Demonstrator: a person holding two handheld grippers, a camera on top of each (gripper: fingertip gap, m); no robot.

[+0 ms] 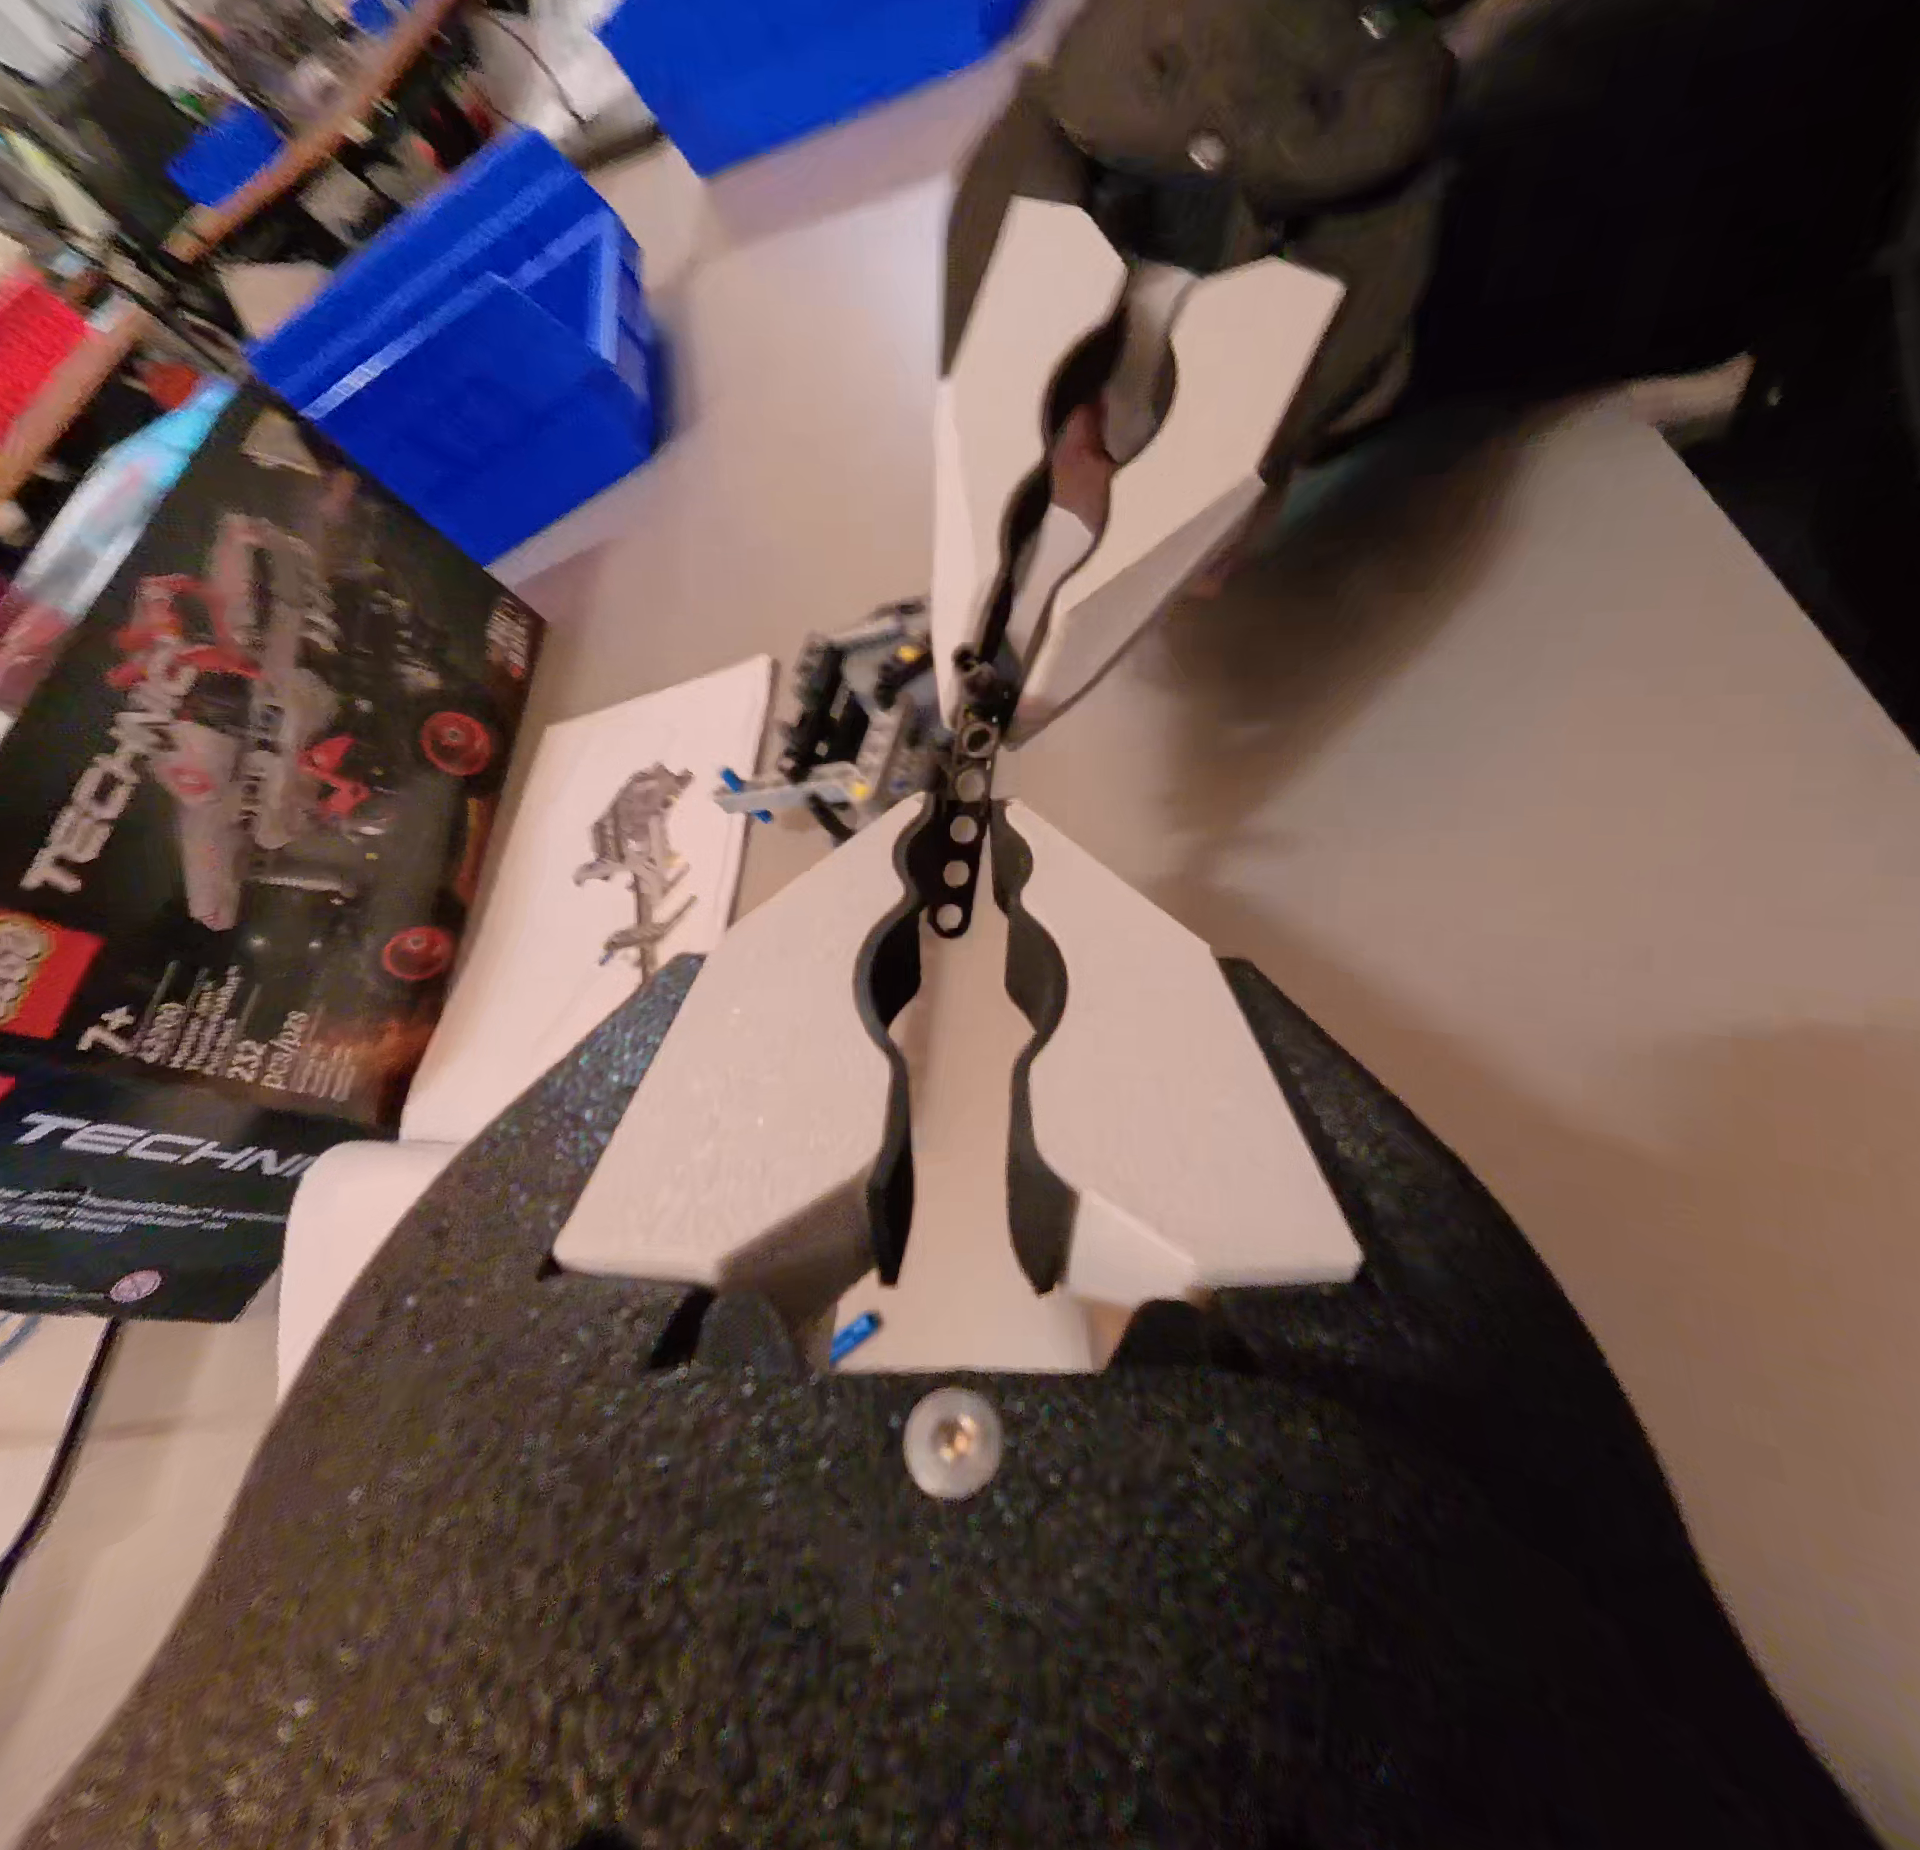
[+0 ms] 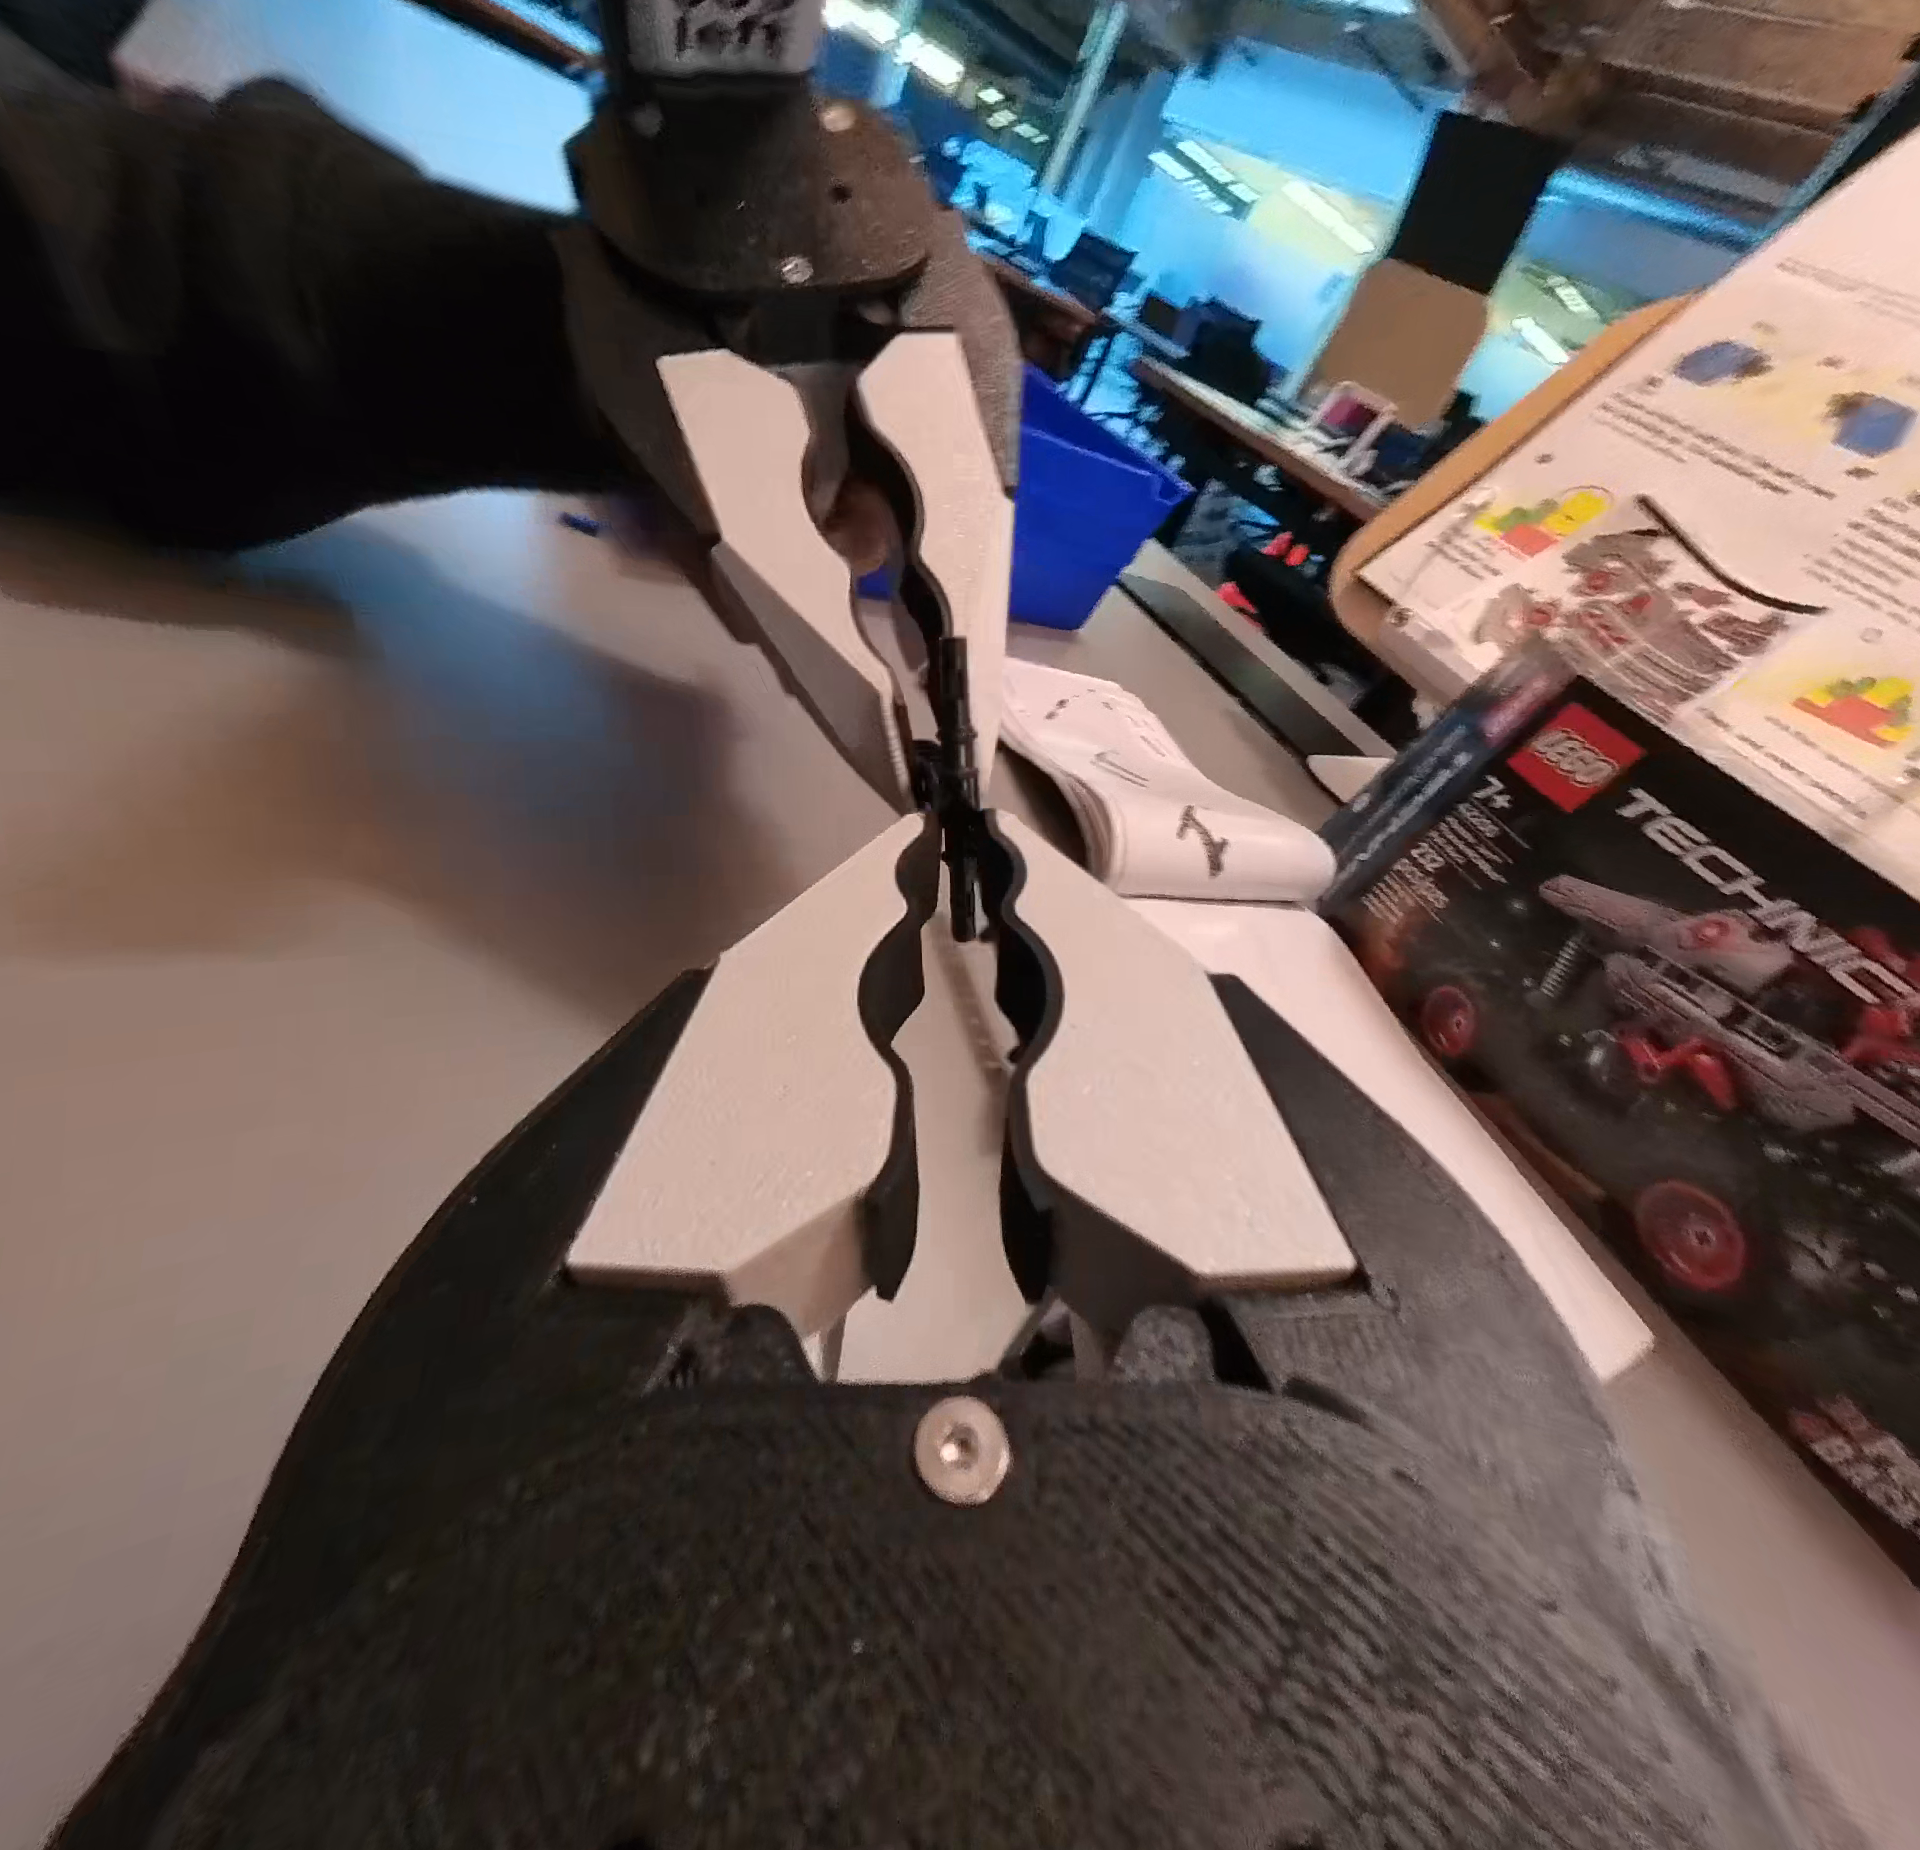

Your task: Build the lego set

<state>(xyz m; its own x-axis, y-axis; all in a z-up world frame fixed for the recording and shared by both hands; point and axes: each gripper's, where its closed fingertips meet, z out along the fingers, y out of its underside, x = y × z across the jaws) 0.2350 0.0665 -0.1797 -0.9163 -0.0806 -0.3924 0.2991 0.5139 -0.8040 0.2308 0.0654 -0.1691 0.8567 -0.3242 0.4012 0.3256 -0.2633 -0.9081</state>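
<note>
Left wrist view: the left gripper [image 1: 951,844] is clenched on one end of a black perforated beam [image 1: 964,844], whose long axis runs straight ahead along the fingers. The right gripper [image 1: 977,704] meets it head-on from the far side, its tips closed around a small black pin [image 1: 977,670] at the beam's far end. A partly built grey model [image 1: 857,709] stands on the table [image 1: 1455,865] just beyond, beside an open instruction booklet [image 1: 644,844] and the set's box [image 1: 239,761].

Right wrist view: the right gripper [image 2: 961,865] grips the pin [image 2: 961,865] end-on; the left gripper [image 2: 940,751] faces it tip to tip, held aloft. Pin and beam hole appear nearly in line; the coming push probably depends on that alignment.
</note>
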